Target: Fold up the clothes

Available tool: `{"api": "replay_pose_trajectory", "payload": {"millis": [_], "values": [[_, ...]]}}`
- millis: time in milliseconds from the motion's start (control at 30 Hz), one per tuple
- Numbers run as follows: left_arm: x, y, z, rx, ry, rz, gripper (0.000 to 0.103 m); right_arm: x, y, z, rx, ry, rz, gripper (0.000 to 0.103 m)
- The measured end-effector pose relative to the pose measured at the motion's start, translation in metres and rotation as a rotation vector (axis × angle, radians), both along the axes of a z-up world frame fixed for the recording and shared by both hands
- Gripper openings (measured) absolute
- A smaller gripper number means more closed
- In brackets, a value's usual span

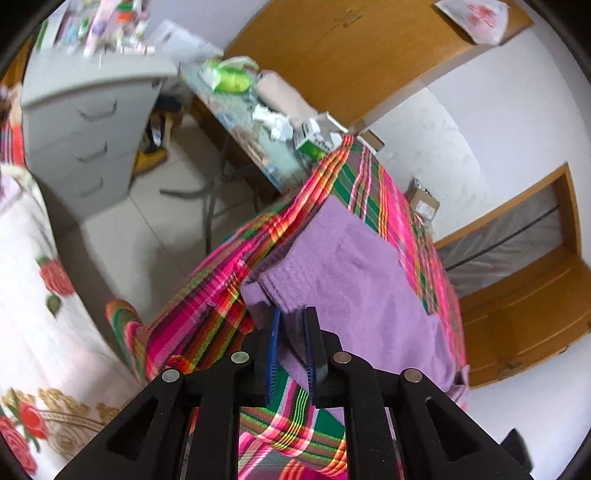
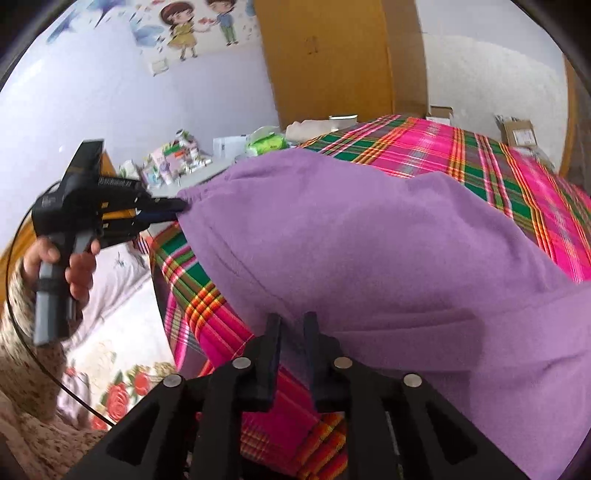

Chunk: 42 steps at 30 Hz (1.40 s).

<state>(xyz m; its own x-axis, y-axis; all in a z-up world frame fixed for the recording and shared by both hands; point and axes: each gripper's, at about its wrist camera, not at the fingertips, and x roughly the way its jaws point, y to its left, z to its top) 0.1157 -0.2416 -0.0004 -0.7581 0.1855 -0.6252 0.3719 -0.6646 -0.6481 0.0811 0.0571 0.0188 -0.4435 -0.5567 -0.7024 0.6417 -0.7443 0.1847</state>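
my left hand-held gripper [image 1: 291, 319] has its blue-padded fingers pinched on the hem of the soft purple fleece garment [image 1: 354, 273], which lies on the pink-and-green plaid cloth [image 1: 373, 184] covering the counter. my right hand-held gripper [image 2: 292, 321] is clamped on the garment's near edge.

Desk [image 2: 491, 162] mostly hidden under plaid cloth [image 1: 373, 184]. Shelf clutter [image 1: 110, 22] blurred, unreadable. Garment [image 2: 369, 251] cut off at lower right edge.
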Motion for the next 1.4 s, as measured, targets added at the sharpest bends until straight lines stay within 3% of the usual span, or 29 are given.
{"api": "replay_pose_trajectory", "payload": {"millis": [167,300,500,533,633,833,1000,1100,1300,1400], "values": [[0.010,0.017,0.024,-0.134,0.045,-0.013,0.013,0.000,0.032,0.012,-0.058,-0.012,-0.069,0.022],[0.006,0.040,0.039,-0.180,0.117,-0.084,0.014,0.004,0.074,0.024,-0.079,0.030,-0.195,0.023],[-0.019,0.105,0.046,-0.206,0.183,-0.371,0.016,-0.001,0.154,0.041,-0.099,0.064,-0.512,0.027],[-0.023,0.118,0.045,-0.207,0.191,-0.423,0.021,-0.004,0.166,0.042,-0.114,0.057,-0.553,0.030],[-0.038,0.158,0.038,-0.221,0.187,-0.577,0.023,-0.014,0.192,0.045,-0.118,0.043,-0.667,0.031],[-0.058,0.212,0.025,-0.256,0.172,-0.740,0.023,-0.046,0.201,0.045,-0.107,0.039,-0.727,0.036],[-0.068,0.231,0.011,-0.352,0.129,-0.786,0.023,-0.085,0.208,0.037,-0.089,-0.013,-0.757,0.036],[-0.073,0.238,0.005,-0.348,0.118,-0.814,0.023,-0.109,0.212,0.032,-0.102,-0.054,-0.786,0.037],[-0.074,0.244,0.000,-0.329,0.122,-0.849,0.023,-0.132,0.209,0.022,-0.031,-0.087,-0.809,0.037],[-0.070,0.246,-0.001,-0.327,0.125,-0.858,0.023,-0.133,0.216,0.017,-0.047,-0.115,-0.846,0.030]]}}
